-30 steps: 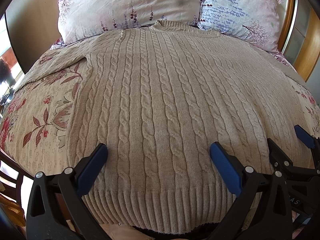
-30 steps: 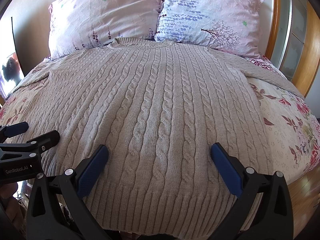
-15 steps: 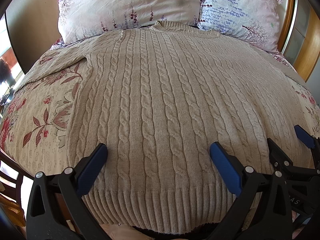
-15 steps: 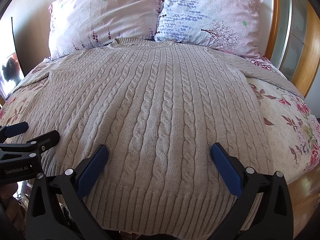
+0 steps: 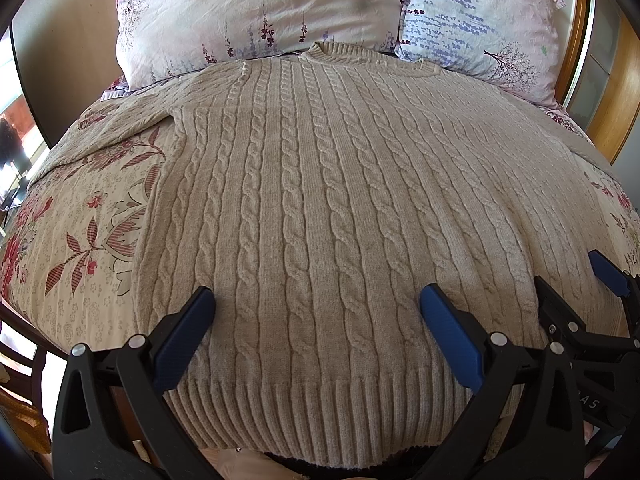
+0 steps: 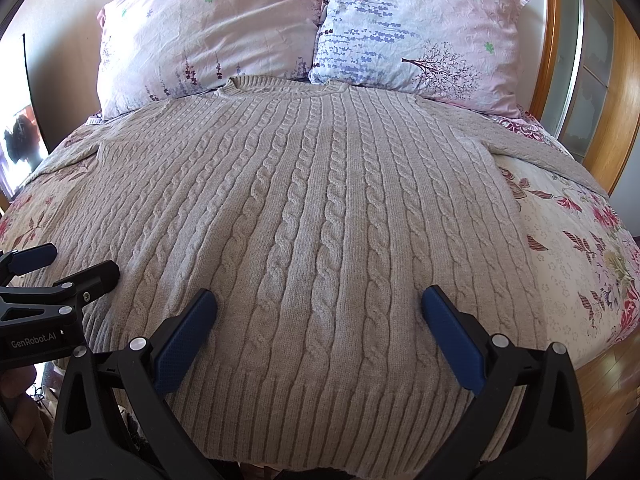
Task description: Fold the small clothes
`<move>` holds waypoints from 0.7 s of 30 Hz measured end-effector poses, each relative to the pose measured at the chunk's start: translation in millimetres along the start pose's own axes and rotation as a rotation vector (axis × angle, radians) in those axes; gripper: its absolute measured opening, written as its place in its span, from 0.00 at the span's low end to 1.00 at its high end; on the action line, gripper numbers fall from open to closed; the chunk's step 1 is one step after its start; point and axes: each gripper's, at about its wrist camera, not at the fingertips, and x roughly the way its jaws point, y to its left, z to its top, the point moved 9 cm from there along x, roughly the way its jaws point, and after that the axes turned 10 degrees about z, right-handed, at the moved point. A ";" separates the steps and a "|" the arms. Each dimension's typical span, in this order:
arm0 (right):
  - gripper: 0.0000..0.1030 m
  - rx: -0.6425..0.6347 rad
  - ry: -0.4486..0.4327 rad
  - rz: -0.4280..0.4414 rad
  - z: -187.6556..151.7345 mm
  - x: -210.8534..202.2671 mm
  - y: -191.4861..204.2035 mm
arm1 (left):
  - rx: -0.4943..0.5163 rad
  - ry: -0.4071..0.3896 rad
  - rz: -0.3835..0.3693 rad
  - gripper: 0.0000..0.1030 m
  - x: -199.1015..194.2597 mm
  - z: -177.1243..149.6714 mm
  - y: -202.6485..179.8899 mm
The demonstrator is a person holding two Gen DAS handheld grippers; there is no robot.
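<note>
A beige cable-knit sweater lies spread flat on the bed, collar toward the pillows, ribbed hem nearest me, sleeves stretched out to both sides. My left gripper hovers open over the left part of the hem with nothing between its blue pads. My right gripper is open above the right part of the hem, also holding nothing. Each gripper shows in the other's view: the right gripper at the right edge, the left gripper at the left edge.
Two flowered pillows lean at the head of the bed. A floral bedspread shows on both sides of the sweater. A wooden frame with glass panels stands at the right; wood floor lies below.
</note>
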 end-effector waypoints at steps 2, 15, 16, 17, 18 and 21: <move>0.99 0.000 0.000 0.000 0.0 -0.1 0.0 | 0.000 0.000 0.000 0.98 0.0 0.1 0.0; 0.99 0.000 0.000 0.000 0.1 -0.4 0.3 | -0.001 0.001 0.000 0.98 0.2 0.2 0.0; 0.99 0.000 0.001 0.000 0.1 -0.4 0.4 | -0.001 0.003 0.000 0.98 0.4 0.4 0.0; 0.99 -0.001 0.001 0.000 0.1 -0.4 0.5 | -0.001 0.005 0.000 0.98 0.6 0.7 -0.1; 0.99 -0.002 0.002 0.000 0.2 -0.3 0.5 | 0.000 0.007 0.000 0.98 0.9 1.0 -0.2; 0.99 -0.018 0.005 0.006 0.4 0.5 1.1 | 0.005 0.019 -0.001 0.98 1.8 1.9 0.1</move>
